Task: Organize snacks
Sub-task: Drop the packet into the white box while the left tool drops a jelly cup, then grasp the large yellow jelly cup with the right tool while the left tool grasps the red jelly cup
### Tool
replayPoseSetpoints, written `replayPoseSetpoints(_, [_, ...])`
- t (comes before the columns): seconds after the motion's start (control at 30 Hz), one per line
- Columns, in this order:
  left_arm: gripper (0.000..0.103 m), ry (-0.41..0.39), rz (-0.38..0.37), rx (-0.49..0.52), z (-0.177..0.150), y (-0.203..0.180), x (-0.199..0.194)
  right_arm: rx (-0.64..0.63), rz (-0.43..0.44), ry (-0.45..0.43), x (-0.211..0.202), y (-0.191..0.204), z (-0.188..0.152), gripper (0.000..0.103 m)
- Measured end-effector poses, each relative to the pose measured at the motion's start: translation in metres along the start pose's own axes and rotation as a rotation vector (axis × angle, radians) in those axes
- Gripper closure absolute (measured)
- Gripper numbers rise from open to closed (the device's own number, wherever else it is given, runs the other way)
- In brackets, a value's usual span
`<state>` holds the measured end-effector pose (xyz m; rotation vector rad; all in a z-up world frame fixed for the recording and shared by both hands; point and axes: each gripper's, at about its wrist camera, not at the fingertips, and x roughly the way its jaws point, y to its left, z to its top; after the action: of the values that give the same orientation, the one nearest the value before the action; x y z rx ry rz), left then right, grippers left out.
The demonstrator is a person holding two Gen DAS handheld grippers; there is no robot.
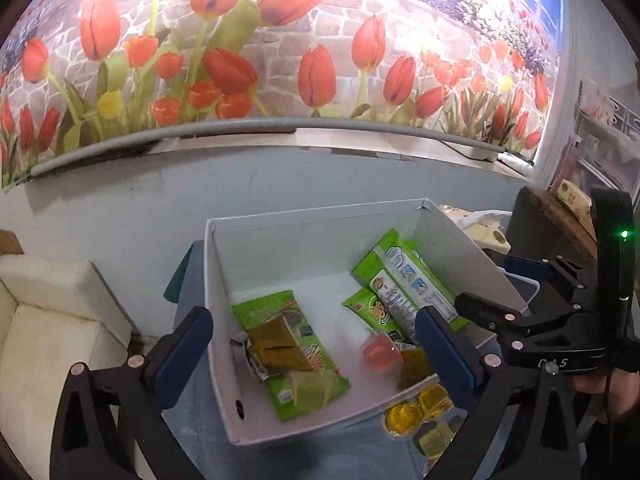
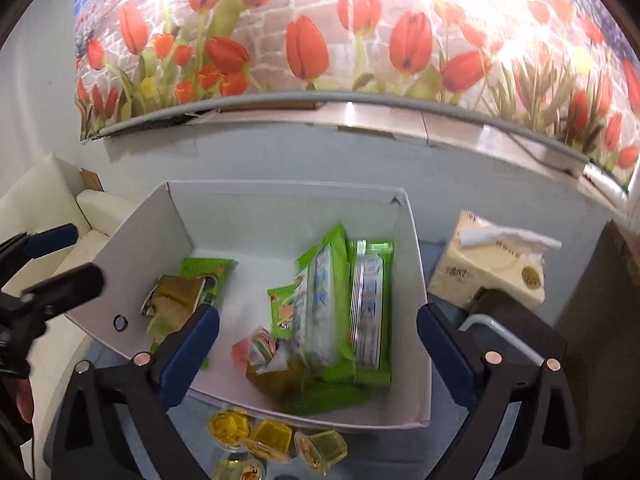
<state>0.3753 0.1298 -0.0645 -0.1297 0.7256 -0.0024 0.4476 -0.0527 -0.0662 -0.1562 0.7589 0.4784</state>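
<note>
A white cardboard box stands on the blue table and holds green snack packets, a brown-and-green packet and a blurred pink jelly cup. Several yellow jelly cups lie on the table at the box's near edge. My left gripper is open and empty over the box. My right gripper is open and empty over the box; it also shows in the left wrist view.
A tissue pack lies right of the box beside a dark object. A cream sofa stands at the left. A pale wall with a tulip mural rises behind the box.
</note>
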Motion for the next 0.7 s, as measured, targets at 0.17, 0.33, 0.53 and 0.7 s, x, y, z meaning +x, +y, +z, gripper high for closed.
replayPoseSetpoints(0.17, [0.0, 0.001, 0.015, 0.019, -0.004, -0.001, -0.005, 0.009, 0.002, -0.027, -0.009, 0.005, -0.006, 0.0])
replayPoseSetpoints(0.33, [0.0, 0.002, 0.013, -0.003, -0.011, -0.003, -0.014, 0.021, -0.012, -0.078, -0.031, 0.006, -0.016, 0.0])
replayPoseSetpoints(0.53, [0.0, -0.009, -0.007, 0.006, -0.046, -0.017, -0.041, 0.036, 0.026, -0.075, -0.059, 0.0, -0.067, 0.0])
replayPoseSetpoints(0.7, [0.0, 0.005, -0.033, 0.013, -0.082, -0.036, -0.06, 0.025, -0.003, -0.04, -0.067, 0.002, -0.117, 0.0])
